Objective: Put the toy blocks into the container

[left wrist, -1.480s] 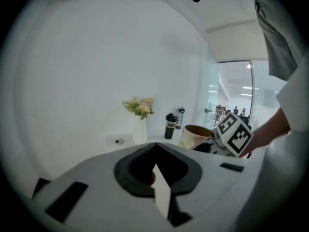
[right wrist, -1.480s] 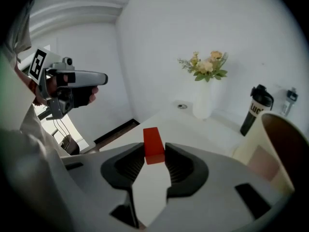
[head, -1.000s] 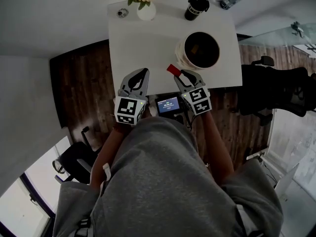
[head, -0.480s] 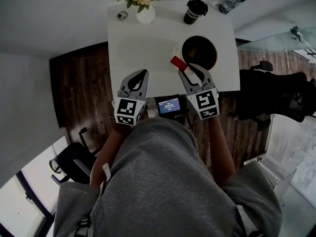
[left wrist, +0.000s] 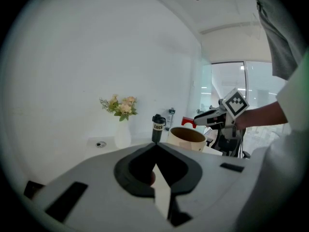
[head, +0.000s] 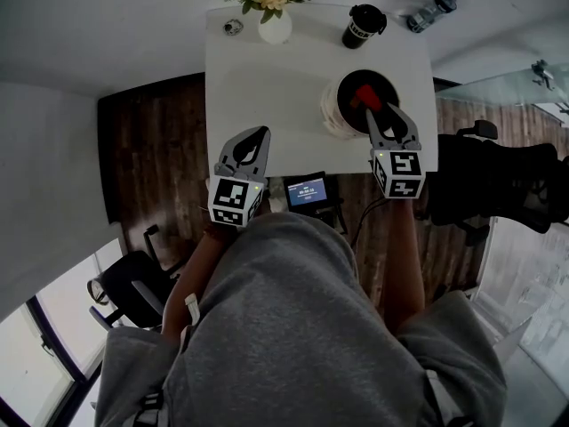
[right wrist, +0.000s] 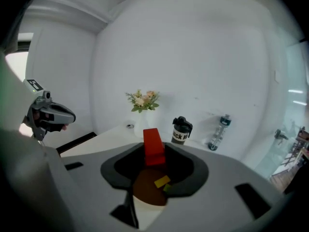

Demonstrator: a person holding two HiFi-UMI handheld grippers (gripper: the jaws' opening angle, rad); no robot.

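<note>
The right claw [head: 372,111] and its red block [head: 363,95] cover part of the container's [head: 328,105] inside. A green piece [right wrist: 167,187] there is half hidden by a jaw. The small round thing [head: 233,27] beside the vase [head: 275,30] is too small to tell.

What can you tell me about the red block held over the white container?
The red block is a plain, smooth, solid-red oblong with square edges, probably painted wood or plastic, though I cannot tell which. It is pinched at one end between the jaws of the right hand-held gripper, its free end sticking out forward. It hangs over the open mouth of the white container, touching nothing but the jaws. Below it, inside, lie a yellow block and a green block.
</note>
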